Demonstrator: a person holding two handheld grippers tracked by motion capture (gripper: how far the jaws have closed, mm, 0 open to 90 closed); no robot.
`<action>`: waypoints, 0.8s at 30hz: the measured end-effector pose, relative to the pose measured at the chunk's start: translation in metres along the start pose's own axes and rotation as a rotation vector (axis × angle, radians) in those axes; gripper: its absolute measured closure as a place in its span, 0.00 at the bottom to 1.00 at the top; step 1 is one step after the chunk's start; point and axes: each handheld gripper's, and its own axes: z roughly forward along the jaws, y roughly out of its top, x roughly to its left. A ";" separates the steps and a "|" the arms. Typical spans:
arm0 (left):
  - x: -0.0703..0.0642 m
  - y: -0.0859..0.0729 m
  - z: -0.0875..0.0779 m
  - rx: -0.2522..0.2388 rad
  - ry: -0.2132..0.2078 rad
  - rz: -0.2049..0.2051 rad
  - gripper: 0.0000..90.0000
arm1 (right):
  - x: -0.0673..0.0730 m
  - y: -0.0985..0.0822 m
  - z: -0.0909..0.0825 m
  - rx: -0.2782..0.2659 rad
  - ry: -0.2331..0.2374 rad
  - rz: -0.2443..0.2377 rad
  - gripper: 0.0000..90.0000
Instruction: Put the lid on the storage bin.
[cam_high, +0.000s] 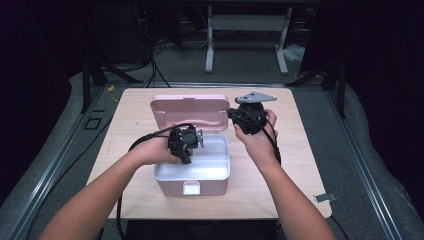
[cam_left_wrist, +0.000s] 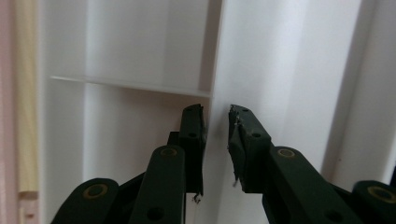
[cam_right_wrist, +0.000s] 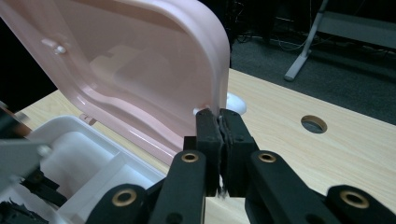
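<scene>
Item 1, worktop (cam_high: 280, 165): pale wood-grain board that is carrying everything; in the right gripper view a round hole (cam_right_wrist: 314, 124) is showing in it at about 2 o'clock of my jaws.

Item 2, box (cam_high: 192, 186): pink storage case with a white inside, sitting at the centre of the worktop with its front clasp (cam_high: 191, 188) facing me at 6 o'clock. In the left gripper view thin white dividers (cam_left_wrist: 140, 85) are splitting the inside into compartments.

Item 3, lid (cam_high: 190, 111): pink, hinged at the box's 12 o'clock edge and standing raised, its inner face turned toward me. In the right gripper view it is rising at 11 o'clock of my jaws.

Item 4, right hand-held gripper (cam_right_wrist: 220, 140): I am holding it at the lid's 3 o'clock corner. Its jaws are clenched together at the lid's rim; I cannot tell whether the rim is pinched between them.

Item 5, left hand-held gripper (cam_left_wrist: 215, 140): I am pointing it down into the box near the middle. Its jaws are standing slightly apart, released, with nothing between them and a white divider wall directly beyond the gap.
</scene>
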 end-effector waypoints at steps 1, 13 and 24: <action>0.000 -0.002 -0.002 -0.019 0.002 -0.010 0.83 | 0.000 0.000 0.000 -0.002 -0.002 0.001 0.97; -0.008 -0.045 -0.025 -0.232 -0.003 -0.116 0.64 | 0.001 -0.002 -0.002 -0.003 0.004 -0.010 0.97; -0.003 -0.092 -0.033 -0.322 -0.001 -0.207 0.59 | 0.001 -0.004 -0.004 -0.005 0.012 -0.007 0.97</action>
